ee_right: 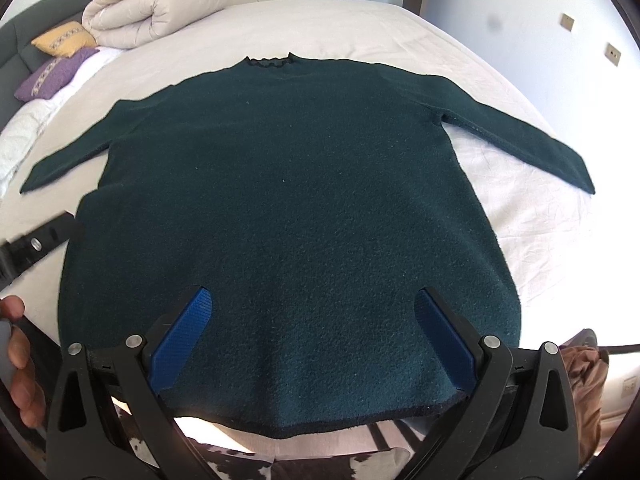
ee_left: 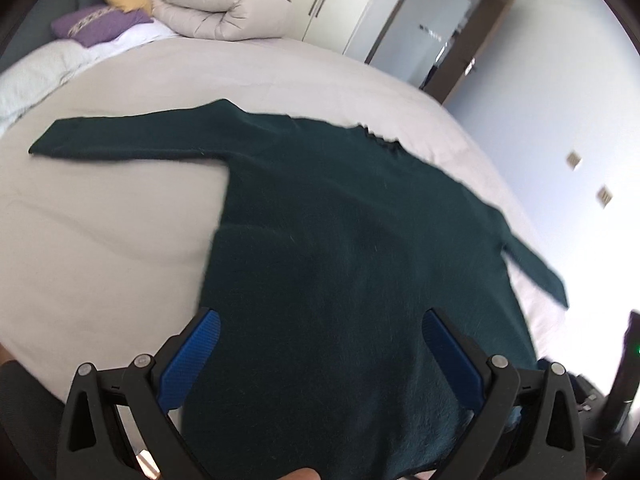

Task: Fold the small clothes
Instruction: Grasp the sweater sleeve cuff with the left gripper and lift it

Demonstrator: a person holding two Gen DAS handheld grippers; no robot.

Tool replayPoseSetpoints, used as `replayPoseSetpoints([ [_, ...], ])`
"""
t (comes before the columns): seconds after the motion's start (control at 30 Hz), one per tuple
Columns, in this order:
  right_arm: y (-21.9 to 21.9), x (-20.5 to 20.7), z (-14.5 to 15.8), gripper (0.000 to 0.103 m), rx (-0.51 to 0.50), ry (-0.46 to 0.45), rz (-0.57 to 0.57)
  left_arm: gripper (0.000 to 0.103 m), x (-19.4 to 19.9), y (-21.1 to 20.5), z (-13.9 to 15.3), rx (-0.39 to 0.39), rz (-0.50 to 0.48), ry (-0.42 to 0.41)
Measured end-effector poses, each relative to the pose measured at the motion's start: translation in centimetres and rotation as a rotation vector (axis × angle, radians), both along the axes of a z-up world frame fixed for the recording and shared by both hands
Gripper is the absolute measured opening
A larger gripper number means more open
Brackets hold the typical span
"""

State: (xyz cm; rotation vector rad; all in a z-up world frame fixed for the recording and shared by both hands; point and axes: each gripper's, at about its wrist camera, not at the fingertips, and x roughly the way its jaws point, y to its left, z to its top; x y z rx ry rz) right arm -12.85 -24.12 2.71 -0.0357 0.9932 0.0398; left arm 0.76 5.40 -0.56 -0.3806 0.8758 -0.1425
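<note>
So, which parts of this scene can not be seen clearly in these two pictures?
- Sweater hem: in the left wrist view, cut off by the bottom edge and the left gripper.
- Right sleeve: blurred and washed out by glare in the left wrist view.
- Collar: too small to show its detail in the right wrist view.
- Bed near edge: hidden under the right gripper.

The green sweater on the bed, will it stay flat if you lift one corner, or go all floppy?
Probably floppy: the green sweater lies limp and flat on the bed, so a lifted corner would likely droop and drag the rest. Its fuzzy surface suggests it won't slip easily. The long sleeve would probably dangle.
</note>
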Motion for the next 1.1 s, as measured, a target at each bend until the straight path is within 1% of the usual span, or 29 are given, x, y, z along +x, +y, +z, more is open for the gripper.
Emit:
replayPoseSetpoints([
  [0.1,-0.6,0.3,0.2,0.103,0.083,-0.002,0.003,0.103,0.9,3.2,0.1,-0.062,0.047,0.003],
  [0.13,-0.8,0.4,0.3,0.103,0.108,-0.007,0.005,0.103,1.3,5.0,0.0,-0.113,0.067,0.000],
  [0.2,-0.9,0.5,0.7,0.103,0.163,-0.027,0.004,0.103,1.7,7.3,0.1,-0.169,0.101,-0.013],
  [0.23,-1.0,0.6,0.9,0.103,0.187,-0.039,0.005,0.103,1.8,8.6,0.2,-0.185,0.130,-0.031],
  [0.33,-0.6,0.8,1.8,0.103,0.226,-0.082,0.019,0.103,1.8,12.4,1.1,-0.204,0.239,-0.147],
  [0.37,-0.4,0.9,2.0,0.103,0.232,-0.098,0.022,0.103,1.8,13.3,1.1,-0.205,0.274,-0.154],
  [0.4,-0.3,1.0,2.3,0.103,0.239,-0.113,0.025,0.103,2.0,14.0,1.0,-0.206,0.300,-0.147],
  [0.47,0.0,1.3,2.6,0.103,0.258,-0.130,0.025,0.103,3.1,15.9,0.1,-0.251,0.279,-0.082],
  [0.5,0.2,1.6,2.7,0.103,0.266,-0.134,0.026,0.103,3.5,16.8,-0.3,-0.288,0.272,-0.067],
  [0.53,0.4,1.9,2.8,0.103,0.273,-0.136,0.029,0.103,3.6,18.5,-1.0,-0.338,0.306,-0.064],
  [0.6,0.8,2.3,3.0,0.103,0.271,-0.144,0.034,0.103,3.5,21.0,-1.8,-0.365,0.379,-0.067],
  [0.63,1.1,2.5,3.1,0.103,0.267,-0.149,0.041,0.103,3.8,22.8,-2.6,-0.394,0.430,-0.067],
  [0.67,1.3,2.7,3.2,0.103,0.263,-0.152,0.046,0.103,3.9,24.1,-2.9,-0.428,0.460,-0.070],
  [0.77,2.0,3.2,3.4,0.103,0.253,-0.167,0.054,0.102,4.3,29.0,-5.1,-0.585,0.598,-0.100],
  [0.8,2.2,3.4,3.4,0.103,0.250,-0.167,0.056,0.101,4.6,30.5,-5.7,-0.614,0.642,-0.107],
  [0.83,2.5,3.7,3.3,0.103,0.248,-0.162,0.057,0.099,5.1,31.3,-6.1,-0.619,0.671,-0.114],
  [0.9,2.9,4.3,3.1,0.103,0.254,-0.150,0.058,0.088,6.1,32.8,-6.8,-0.624,0.696,-0.115],
  [0.93,3.1,4.6,2.9,0.103,0.257,-0.141,0.061,0.085,7.1,33.4,-7.6,-0.646,0.701,-0.102],
  [0.97,3.4,4.9,2.6,0.103,0.257,-0.132,0.064,0.078,7.8,34.0,-8.2,-0.664,0.701,-0.088],
  [1.0,3.6,5.2,2.4,0.103,0.255,-0.127,0.065,0.074,8.3,34.3,-8.8,-0.680,0.702,-0.072],
  [1.03,3.9,5.5,2.1,0.103,0.254,-0.121,0.065,0.072,9.1,34.7,-9.6,-0.693,0.708,-0.052],
  [1.07,4.2,5.7,1.9,0.103,0.254,-0.116,0.067,0.067,9.4,35.1,-10.0,-0.698,0.715,-0.045],
  [1.1,4.4,6.0,1.6,0.103,0.254,-0.112,0.068,0.063,9.7,35.6,-10.3,-0.705,0.721,-0.045],
])
